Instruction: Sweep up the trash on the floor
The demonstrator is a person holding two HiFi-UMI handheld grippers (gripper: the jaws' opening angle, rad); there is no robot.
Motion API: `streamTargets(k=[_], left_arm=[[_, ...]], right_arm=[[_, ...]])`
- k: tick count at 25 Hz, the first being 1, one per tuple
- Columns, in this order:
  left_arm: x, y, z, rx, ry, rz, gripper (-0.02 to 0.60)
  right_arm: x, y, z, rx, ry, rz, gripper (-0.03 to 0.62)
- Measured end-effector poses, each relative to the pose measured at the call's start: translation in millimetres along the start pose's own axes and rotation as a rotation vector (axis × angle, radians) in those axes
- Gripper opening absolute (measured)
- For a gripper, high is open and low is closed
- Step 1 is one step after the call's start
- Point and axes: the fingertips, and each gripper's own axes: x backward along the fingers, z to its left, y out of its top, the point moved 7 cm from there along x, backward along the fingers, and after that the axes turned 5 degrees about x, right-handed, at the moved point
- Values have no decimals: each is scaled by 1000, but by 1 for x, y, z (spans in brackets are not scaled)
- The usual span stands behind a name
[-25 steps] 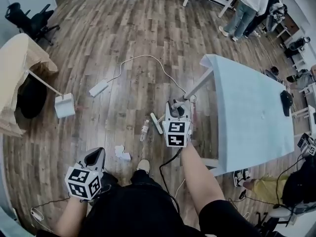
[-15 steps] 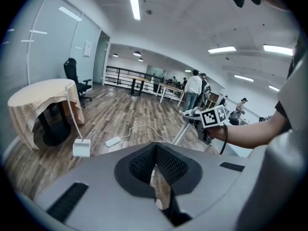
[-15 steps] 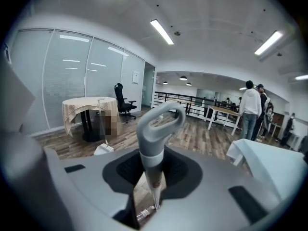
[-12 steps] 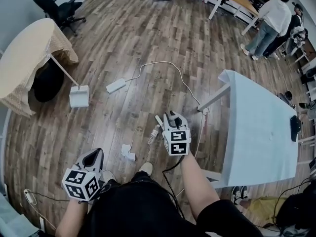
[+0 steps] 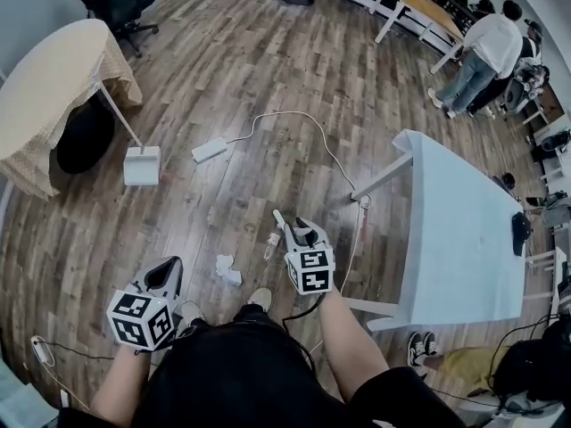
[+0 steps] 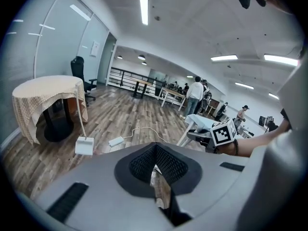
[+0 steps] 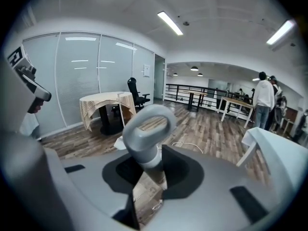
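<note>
Crumpled white paper [image 5: 225, 270] and a small clear plastic bottle [image 5: 271, 245] lie on the wood floor just ahead of my feet. My right gripper [image 5: 303, 233] is shut on the grey loop handle of a broom [image 7: 147, 129]; its white head [image 5: 280, 220] sits by the bottle. Low at the left, my left gripper [image 5: 166, 275] hangs with its jaws together and nothing in them; in its own view, the left gripper [image 6: 156, 166] shows only a thin slit. A white long-handled dustpan [image 5: 143, 165] stands on the floor, its handle leaning on the round table.
A round table with a beige cloth [image 5: 53, 96] is at the far left. A white table [image 5: 464, 230] stands close on the right. A white power strip [image 5: 209, 151] and its cable cross the floor ahead. People [image 5: 486, 47] stand at the back right.
The head view has swung, so the room sits differently in frame. My right gripper with the broom has drawn slightly closer to my body. The left gripper has barely moved.
</note>
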Motion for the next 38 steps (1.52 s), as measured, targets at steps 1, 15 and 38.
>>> streamTargets(k=[1, 15, 38], left_arm=[[2, -1, 3, 0, -6, 3, -6], [12, -11, 21, -15, -95, 7, -6], [79, -46, 103, 17, -106, 32, -6]], right_arm=[[1, 0, 7, 9, 8, 7, 98], [19, 15, 62, -62, -17, 26, 98], [21, 55, 150, -185, -190, 7, 94]])
